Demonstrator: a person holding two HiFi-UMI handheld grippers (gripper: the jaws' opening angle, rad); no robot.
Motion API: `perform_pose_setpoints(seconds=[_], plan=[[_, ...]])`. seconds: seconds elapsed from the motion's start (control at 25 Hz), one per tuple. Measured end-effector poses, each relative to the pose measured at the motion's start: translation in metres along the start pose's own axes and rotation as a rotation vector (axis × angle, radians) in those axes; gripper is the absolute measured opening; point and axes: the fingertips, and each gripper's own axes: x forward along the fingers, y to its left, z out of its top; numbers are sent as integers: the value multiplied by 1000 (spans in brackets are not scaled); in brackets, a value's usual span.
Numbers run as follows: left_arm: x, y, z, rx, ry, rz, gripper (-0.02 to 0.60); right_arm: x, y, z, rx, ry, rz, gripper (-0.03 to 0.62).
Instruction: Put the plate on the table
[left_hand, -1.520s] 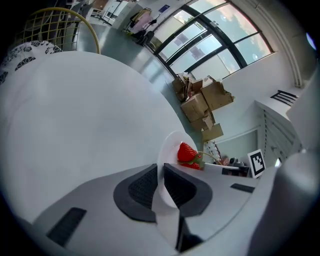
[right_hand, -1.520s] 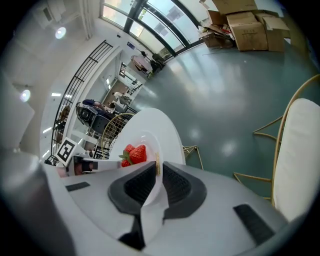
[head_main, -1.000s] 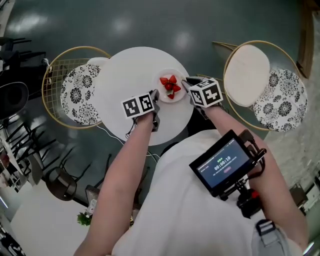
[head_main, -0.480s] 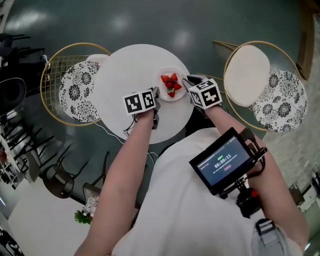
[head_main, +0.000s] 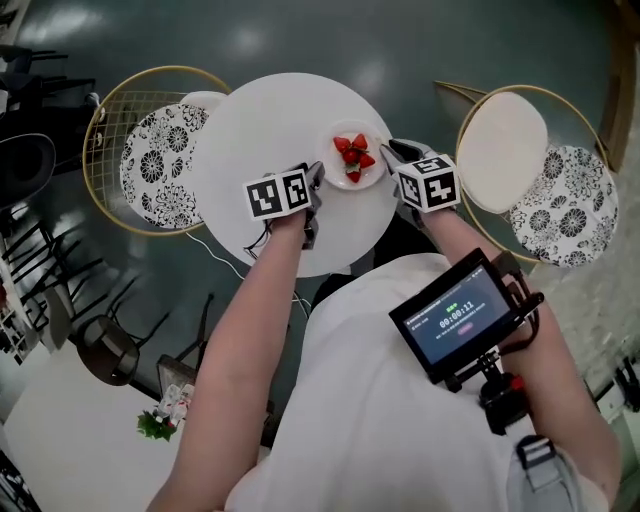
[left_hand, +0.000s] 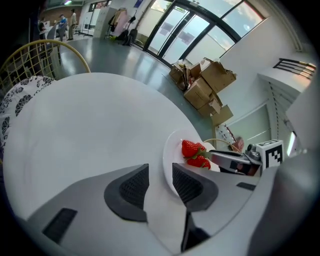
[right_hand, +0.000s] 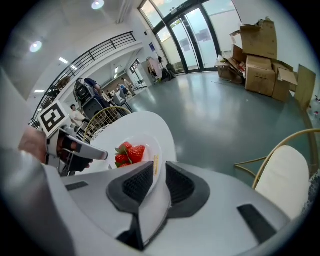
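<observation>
- Since a second ago the left gripper (left_hand: 160, 172) has just been opening. Its jaws now stand wide apart, and the gap shows only tabletop and the near rim of the small round white plate (left_hand: 174, 147). Neither pad presses on the rim.
- The right gripper (right_hand: 159, 170) sits where it did, its jaws closed onto the plate's opposite rim, which runs between the two black ribbed pads.
- The round white table (head_main: 260, 130) has a smooth matt top.
- Around it spreads a glossy grey-green floor (head_main: 330, 50) that mirrors the ceiling lights.
- Tall glass doors (right_hand: 200, 35) and a stack of brown cardboard boxes (right_hand: 260, 55) line the far side of the room.
- A gold wire chair (head_main: 108, 140) stands left of the table and holds a black-and-white flower-print cushion (head_main: 160, 170).
- To the right of the table, a round cream seat pad (head_main: 502, 150) lies inside a gold hoop, with a second patterned cushion (head_main: 562, 205) just beside it.
- The plate lies flat on the tabletop near the table's right edge, between the two grippers.
- It holds a few red strawberries with green leaves (head_main: 354, 155), heaped at its middle.
- The plate is plain, shallow and glossy, with a thin yellowish streak on the rim by the right gripper's pad.
</observation>
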Motion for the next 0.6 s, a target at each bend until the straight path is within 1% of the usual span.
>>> perform_pose_setpoints(seconds=[0.16,0.28,0.4,0.48,0.6], plan=[[-22,13,-1,6,-66,-3,127,-14,1,5,33,-53,-44,54],[-39,15,-8,28,-109,-36,126,-29,14,11,43,-110,-54,54],[-59,13,-22,44,-157,-78,126,-47,36,11,42,-158,-45,52],[-77,11,-27,65,-216,-104,126,-60,54,12,41,-202,-31,52],[-111,9,-39,118,-297,-134,126,-86,87,5,39,-265,-8,49]])
